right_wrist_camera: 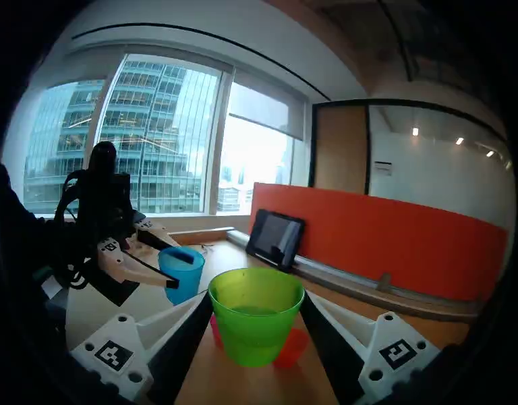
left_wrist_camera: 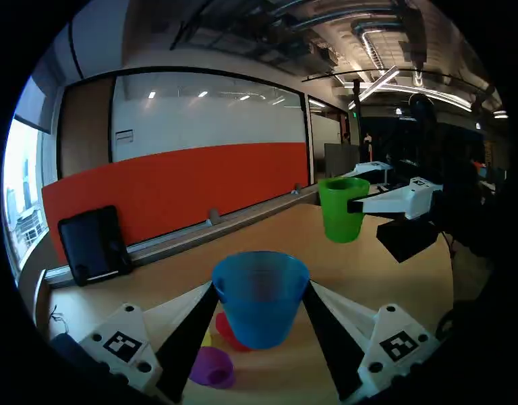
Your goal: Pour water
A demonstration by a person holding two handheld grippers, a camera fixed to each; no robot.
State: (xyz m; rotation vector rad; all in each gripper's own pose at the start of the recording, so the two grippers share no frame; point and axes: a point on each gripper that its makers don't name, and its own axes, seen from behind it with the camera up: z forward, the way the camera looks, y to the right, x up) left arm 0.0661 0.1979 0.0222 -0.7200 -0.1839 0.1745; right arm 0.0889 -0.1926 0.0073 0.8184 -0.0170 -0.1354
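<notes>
Left claw (left_wrist_camera: pixel 261 291) pinches the blue cup (left_wrist_camera: pixel 261 317) by its sides at the low centre of the left gripper view, cup upright, mouth up. Right claw (right_wrist_camera: pixel 256 302) pinches the green cup (right_wrist_camera: pixel 255 334) the same way at the low centre of the right gripper view. A level sheen low inside it looks like water, though that is not certain. What the blue cup holds I cannot tell.

In the left gripper view the green cup hangs right of centre, higher in the frame than the blue one and well apart from it, over the desk (left_wrist_camera: pixel 380 270).

The step in hand seems to be bringing the two cups together, with green as the likely source. To do it well:
- Bring the green rim just above and beside the blue rim before any tilt.
- Hold the blue cup level and let only the right hand roll.
- Pour over a free part of the rim, not where a finger presses.
- Tilt slowly. The cups are smooth and tapered, so one may slip in the pinch as it leans.

A red cup (left_wrist_camera: pixel 226 329) and a purple cup (left_wrist_camera: pixel 214 368) lie on the desk under the blue cup. A tablet (left_wrist_camera: pixel 94 244) leans at the left. Pouring away from it would be wise.
</notes>
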